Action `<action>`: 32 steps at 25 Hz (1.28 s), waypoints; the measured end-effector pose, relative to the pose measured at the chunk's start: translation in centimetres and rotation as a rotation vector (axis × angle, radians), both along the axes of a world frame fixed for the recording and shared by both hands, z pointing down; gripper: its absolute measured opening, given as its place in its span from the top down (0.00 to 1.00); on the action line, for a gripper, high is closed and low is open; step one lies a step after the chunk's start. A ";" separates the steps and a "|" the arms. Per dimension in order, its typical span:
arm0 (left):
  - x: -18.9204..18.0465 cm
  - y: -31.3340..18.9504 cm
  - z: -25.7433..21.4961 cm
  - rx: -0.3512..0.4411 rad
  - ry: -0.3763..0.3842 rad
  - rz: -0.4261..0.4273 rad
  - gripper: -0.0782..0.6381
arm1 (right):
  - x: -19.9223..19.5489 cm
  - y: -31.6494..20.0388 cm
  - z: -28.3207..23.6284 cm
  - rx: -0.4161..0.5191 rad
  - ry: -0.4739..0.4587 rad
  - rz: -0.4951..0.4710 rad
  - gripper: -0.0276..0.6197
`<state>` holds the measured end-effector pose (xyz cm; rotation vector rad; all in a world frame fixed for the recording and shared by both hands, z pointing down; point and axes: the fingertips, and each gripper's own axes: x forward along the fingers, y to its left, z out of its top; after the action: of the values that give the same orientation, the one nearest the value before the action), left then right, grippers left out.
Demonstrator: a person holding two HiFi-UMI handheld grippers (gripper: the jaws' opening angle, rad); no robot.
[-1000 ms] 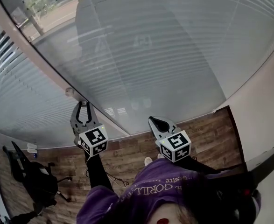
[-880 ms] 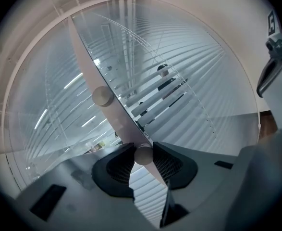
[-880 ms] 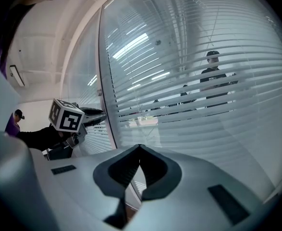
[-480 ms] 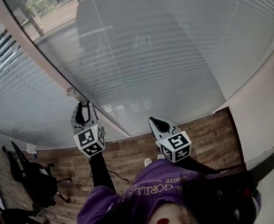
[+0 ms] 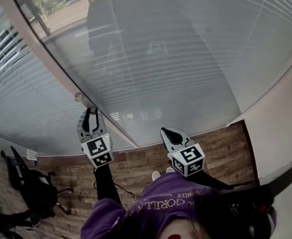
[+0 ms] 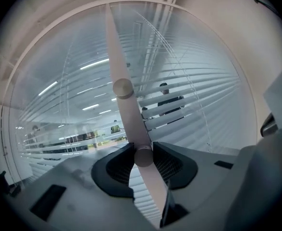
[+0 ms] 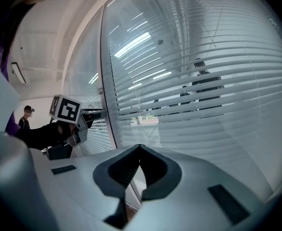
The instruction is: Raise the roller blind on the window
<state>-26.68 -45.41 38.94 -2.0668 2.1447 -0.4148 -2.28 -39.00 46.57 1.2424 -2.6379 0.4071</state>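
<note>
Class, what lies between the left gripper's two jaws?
A round knob on the pale frame post, gripped by the left gripper; the left gripper view shows it.

In the head view the left gripper hid the knob it clamped. The blind ran off the upper edge, and the person's purple top off the lower. Figures behind the blind, centre right in the right gripper view, were too small to tell.

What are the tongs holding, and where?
The left tongs pinch a round knob on the window post by its sides. The right tongs are shut, empty.
</note>
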 end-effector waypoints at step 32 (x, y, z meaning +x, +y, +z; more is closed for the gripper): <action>-0.9 -0.1 0.7 0.077 0.495 0.000 0.72 | 0.1 0.0 0.1 -0.003 0.004 -0.006 0.96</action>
<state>-27.55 -45.46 39.65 -2.3088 2.3604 0.2041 -2.22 -39.02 46.64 1.2333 -2.6357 0.4075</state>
